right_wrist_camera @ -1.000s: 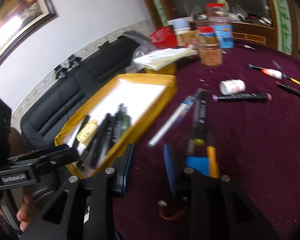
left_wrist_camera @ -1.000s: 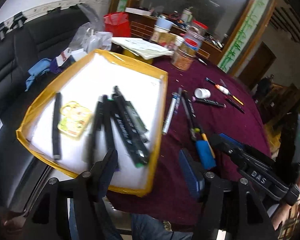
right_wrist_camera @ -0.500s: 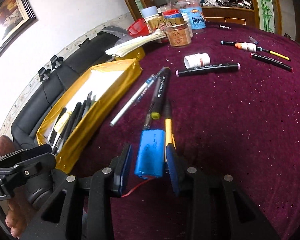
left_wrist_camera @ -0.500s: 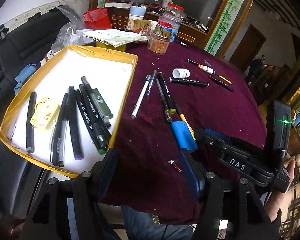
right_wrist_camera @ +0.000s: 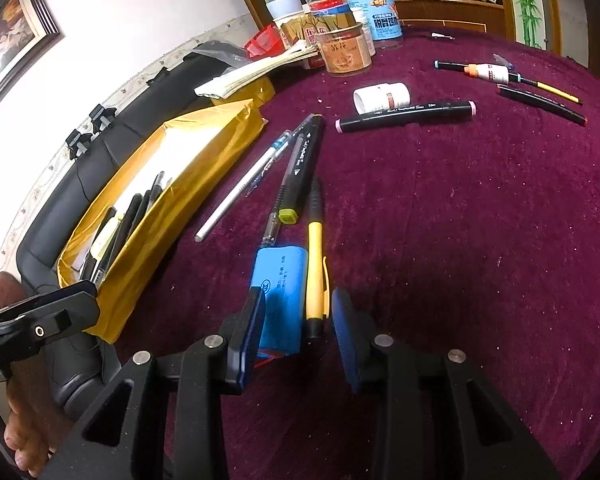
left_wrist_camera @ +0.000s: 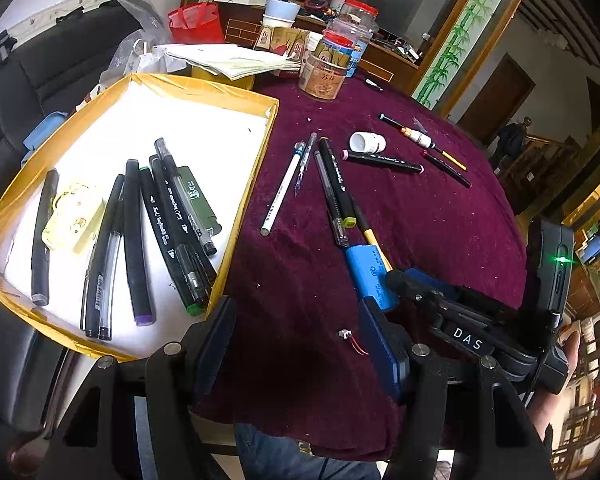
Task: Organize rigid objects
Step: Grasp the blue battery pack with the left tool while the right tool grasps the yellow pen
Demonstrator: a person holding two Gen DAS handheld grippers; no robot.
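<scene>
A blue battery pack point(right_wrist_camera: 280, 292) with a red wire lies on the maroon cloth, and a yellow pen point(right_wrist_camera: 315, 276) rests against its right side. My right gripper point(right_wrist_camera: 296, 320) stands low over both. Its jaws are open and straddle the pack and the pen's near end; the left pad point(right_wrist_camera: 252, 320) sits at the pack's edge. In the left wrist view the pack point(left_wrist_camera: 366, 270) shows beside that gripper's tip. My left gripper point(left_wrist_camera: 298, 344) is open over the table's near edge, holding nothing. The yellow-rimmed tray point(left_wrist_camera: 268, 140) holds several black pens and markers.
Loose on the cloth are a white pen point(left_wrist_camera: 282, 192), a black marker with a green cap point(left_wrist_camera: 338, 184), a pink-ended marker point(left_wrist_camera: 384, 158) and a small white bottle point(left_wrist_camera: 367, 142). Jars point(left_wrist_camera: 324, 76), papers and a red bag crowd the far side. A black sofa flanks the tray.
My right gripper has come down and forward, so the blue pack and the yellow pen now lie between its fingers. The left gripper has shifted right, away from the tray.
</scene>
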